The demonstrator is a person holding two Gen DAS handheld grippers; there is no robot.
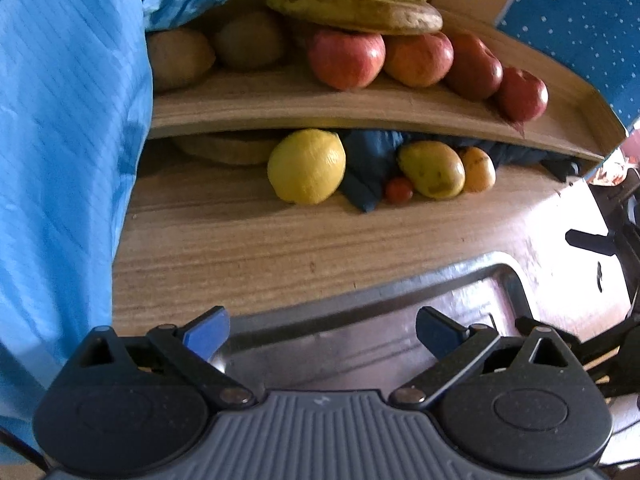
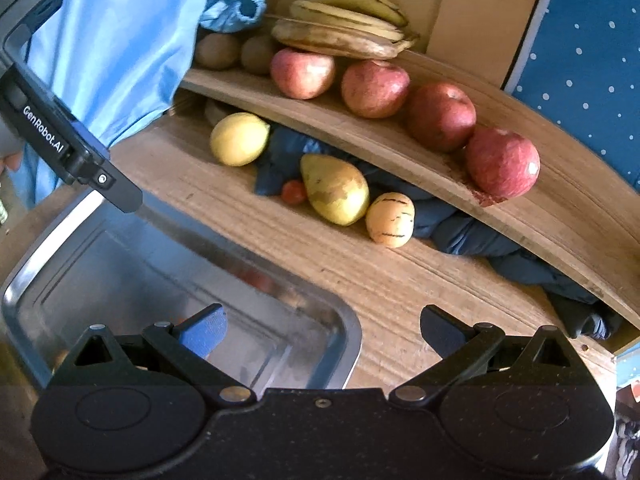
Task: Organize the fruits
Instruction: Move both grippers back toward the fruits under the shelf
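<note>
A yellow lemon, a mango, a small red tomato and a striped yellow melon lie on the wooden table under a raised wooden shelf. On the shelf sit several red apples, kiwis and bananas. A steel tray lies below both grippers. My left gripper and right gripper are open and empty.
A dark blue cloth lies under the shelf behind the fruit. A blue sleeve fills the left side. The left gripper's body crosses the right wrist view at left. A blue dotted wall is behind.
</note>
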